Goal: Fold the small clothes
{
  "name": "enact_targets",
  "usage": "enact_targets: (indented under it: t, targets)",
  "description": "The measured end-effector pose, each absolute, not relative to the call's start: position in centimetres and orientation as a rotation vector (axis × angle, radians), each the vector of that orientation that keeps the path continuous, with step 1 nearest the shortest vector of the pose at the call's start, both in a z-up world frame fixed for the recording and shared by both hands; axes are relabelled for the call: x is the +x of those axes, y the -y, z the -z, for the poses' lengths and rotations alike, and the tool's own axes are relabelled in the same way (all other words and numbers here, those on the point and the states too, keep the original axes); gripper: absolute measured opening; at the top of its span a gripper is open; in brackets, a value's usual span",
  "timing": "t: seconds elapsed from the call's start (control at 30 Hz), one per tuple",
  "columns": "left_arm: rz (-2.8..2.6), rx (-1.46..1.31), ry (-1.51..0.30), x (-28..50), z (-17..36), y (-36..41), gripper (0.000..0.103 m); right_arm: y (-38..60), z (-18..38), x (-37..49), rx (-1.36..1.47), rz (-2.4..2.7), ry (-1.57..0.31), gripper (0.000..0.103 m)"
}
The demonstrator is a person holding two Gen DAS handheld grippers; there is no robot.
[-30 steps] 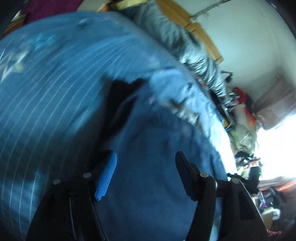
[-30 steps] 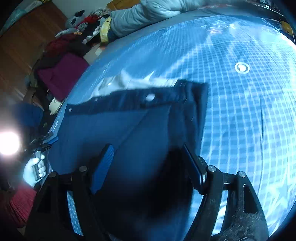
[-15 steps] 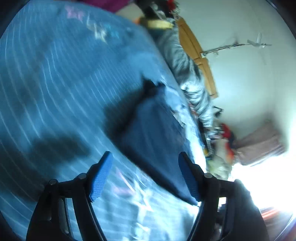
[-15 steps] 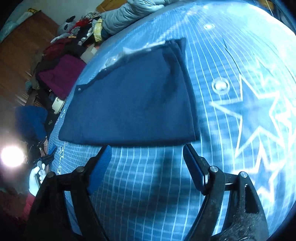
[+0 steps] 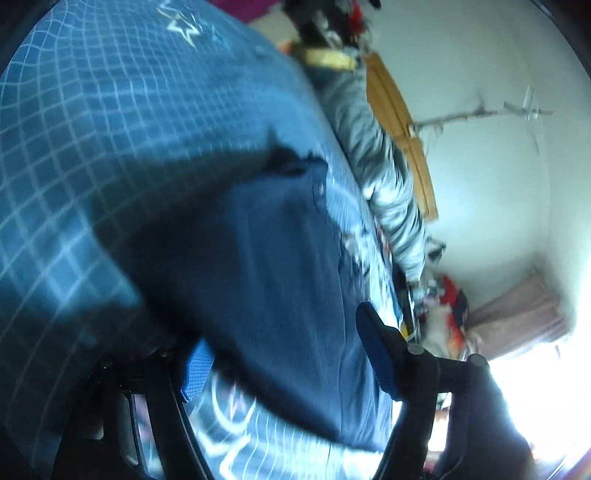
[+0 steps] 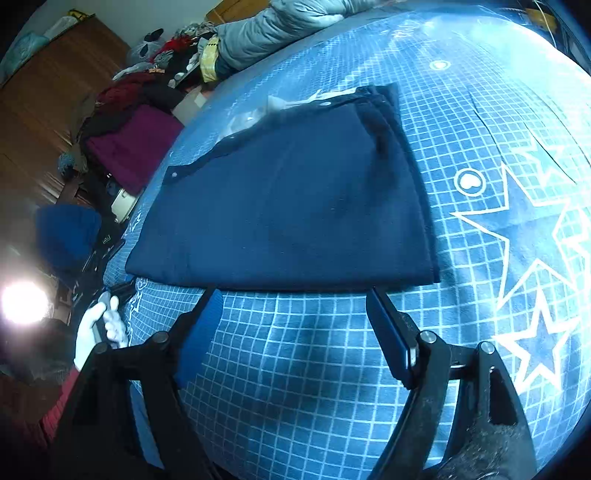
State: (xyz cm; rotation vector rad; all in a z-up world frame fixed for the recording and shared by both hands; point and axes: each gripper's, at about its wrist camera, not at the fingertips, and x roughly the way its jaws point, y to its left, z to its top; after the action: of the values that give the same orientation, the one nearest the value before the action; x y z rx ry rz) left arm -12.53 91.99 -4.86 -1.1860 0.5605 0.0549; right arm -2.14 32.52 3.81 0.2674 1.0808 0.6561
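Lying folded just beyond open right tongs (image 6: 291, 325): navy garment (image 6: 288, 206).

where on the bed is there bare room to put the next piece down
Bare bedspread lies right of the folded navy garment, around the star prints, and in front of it by the right claw. Crowded along the far edge: grey duvet.

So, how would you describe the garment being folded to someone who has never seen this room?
Find the bed covered by a blue sheet printed with a white grid and stars. On it, just ahead of the open right tool, lies a dark navy garment, folded flat with white snap buttons along its far edge. It is the only plain, unpatterned piece on the sheet; the other clothes are piled beside the bed.
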Motion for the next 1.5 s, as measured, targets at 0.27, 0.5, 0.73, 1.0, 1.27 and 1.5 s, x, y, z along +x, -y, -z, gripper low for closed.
enact_targets:
  t: [0.27,0.5,0.73,1.0,1.27,1.5]
  targets:
    - [-0.113,-1.253,-0.447,-10.1,5.4,-92.7,0.095,-34.8,-2.6,-2.3,0.203,-0.682,-1.11,0.079]
    - [-0.15,-1.227,-0.504,-11.6,6.0,-93.1,0.001,-39.0,-0.5,-5.7,-0.06,-0.715,-1.149,0.08]
    - [-0.161,-1.268,-0.501,-10.9,7.7,-93.5,0.007,-42.4,0.9,-7.9,-0.292,-0.697,-1.077,0.103]
    - [-0.118,-0.958,-0.539,-8.3,2.6,-91.3,0.001,-41.2,-3.6,-6.3,-0.101,-0.718,-1.057,0.084]
    - [0.007,-0.513,-0.495,-5.9,-5.5,-81.7,0.001,-50.1,-14.8,6.1,0.115,-1.024,-0.862,0.096]
    - [0.124,-0.337,-0.528,-3.3,-7.0,-74.4,0.002,-64.5,-11.6,12.8,-0.023,-1.078,-1.013,0.099]
